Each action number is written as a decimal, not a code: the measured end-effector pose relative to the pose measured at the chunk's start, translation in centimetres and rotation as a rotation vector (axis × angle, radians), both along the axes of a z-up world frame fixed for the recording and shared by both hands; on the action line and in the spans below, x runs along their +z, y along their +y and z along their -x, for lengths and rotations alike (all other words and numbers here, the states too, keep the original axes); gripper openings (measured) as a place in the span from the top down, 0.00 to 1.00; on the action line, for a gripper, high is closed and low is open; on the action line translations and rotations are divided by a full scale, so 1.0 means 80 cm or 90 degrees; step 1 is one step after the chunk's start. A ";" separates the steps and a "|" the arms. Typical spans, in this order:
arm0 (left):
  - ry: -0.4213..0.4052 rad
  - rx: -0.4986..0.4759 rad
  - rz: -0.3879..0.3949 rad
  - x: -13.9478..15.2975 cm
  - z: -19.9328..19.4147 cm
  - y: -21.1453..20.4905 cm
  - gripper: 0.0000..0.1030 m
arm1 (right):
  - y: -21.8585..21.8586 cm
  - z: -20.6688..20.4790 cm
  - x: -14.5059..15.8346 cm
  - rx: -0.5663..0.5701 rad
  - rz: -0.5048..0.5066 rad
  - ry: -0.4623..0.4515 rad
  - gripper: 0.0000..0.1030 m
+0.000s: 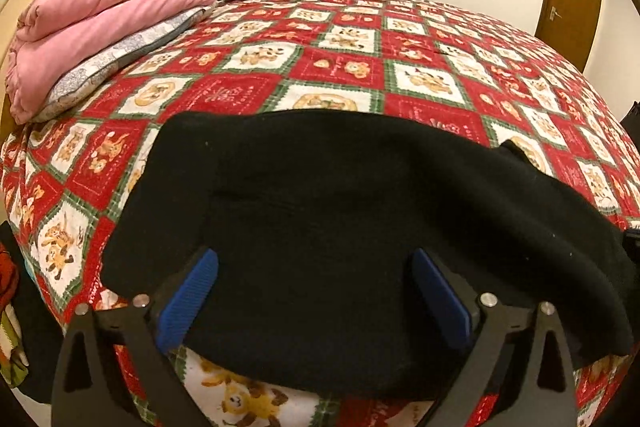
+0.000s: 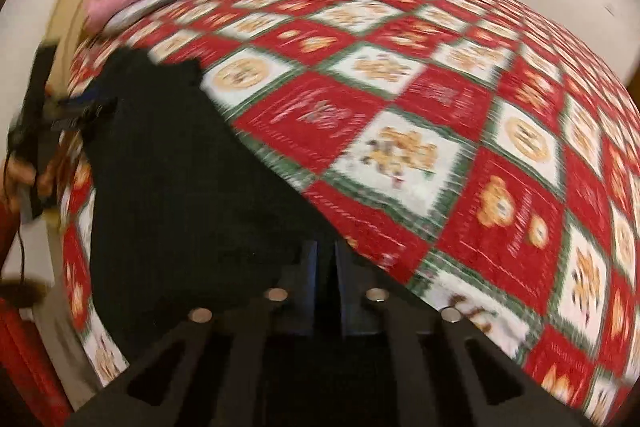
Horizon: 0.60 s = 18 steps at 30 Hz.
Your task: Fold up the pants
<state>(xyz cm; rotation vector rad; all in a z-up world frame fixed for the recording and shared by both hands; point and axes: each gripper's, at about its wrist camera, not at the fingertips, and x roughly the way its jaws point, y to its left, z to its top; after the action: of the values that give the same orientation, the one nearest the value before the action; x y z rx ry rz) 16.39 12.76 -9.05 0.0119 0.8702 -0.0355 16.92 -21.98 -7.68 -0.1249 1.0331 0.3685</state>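
While the black pants point(image 1: 360, 195) lie bunched on the bed point(image 1: 340, 67) near its front edge, the left claw point(image 1: 316, 287) hovers over them with its blue pads wide apart, likely ready to take a fold edge. To the right, the right claw point(image 2: 326, 267) looks pinched together at the pants' edge, probably gripping the cloth. No writing is legible.

Open bedspread point(image 1: 420, 39) beyond pink blanket point(image 1: 100, 27)
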 end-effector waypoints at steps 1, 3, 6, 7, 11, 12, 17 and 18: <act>0.000 0.000 0.000 0.000 0.000 0.000 0.02 | -0.004 0.001 0.001 -0.020 -0.004 -0.008 0.94; -0.002 0.000 0.001 0.000 0.000 0.000 0.02 | -0.016 0.001 0.004 -0.077 -0.018 -0.035 0.94; -0.002 0.000 -0.001 -0.001 0.000 0.000 0.00 | -0.037 -0.004 -0.012 -0.129 -0.089 -0.024 0.93; -0.001 0.001 -0.001 -0.001 0.000 0.001 0.00 | -0.040 -0.003 -0.013 -0.127 -0.101 -0.031 0.91; 0.002 -0.001 0.002 0.003 0.002 0.003 0.00 | -0.074 0.003 0.001 -0.161 -0.259 -0.012 0.88; 0.000 -0.004 0.002 0.007 0.005 0.000 0.01 | -0.083 0.011 0.010 -0.183 -0.300 -0.027 0.88; -0.041 -0.101 -0.006 0.033 0.031 -0.046 0.01 | -0.139 0.095 0.071 -0.299 -0.334 -0.142 0.70; -0.043 -0.126 -0.003 0.037 0.034 -0.060 0.01 | -0.152 0.116 0.076 -0.343 -0.300 -0.152 0.68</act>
<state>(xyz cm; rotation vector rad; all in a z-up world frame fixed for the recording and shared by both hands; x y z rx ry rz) 13.69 7.96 -6.10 0.1034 0.7995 -0.2178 7.62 -34.13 -1.59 0.5151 0.6862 0.0926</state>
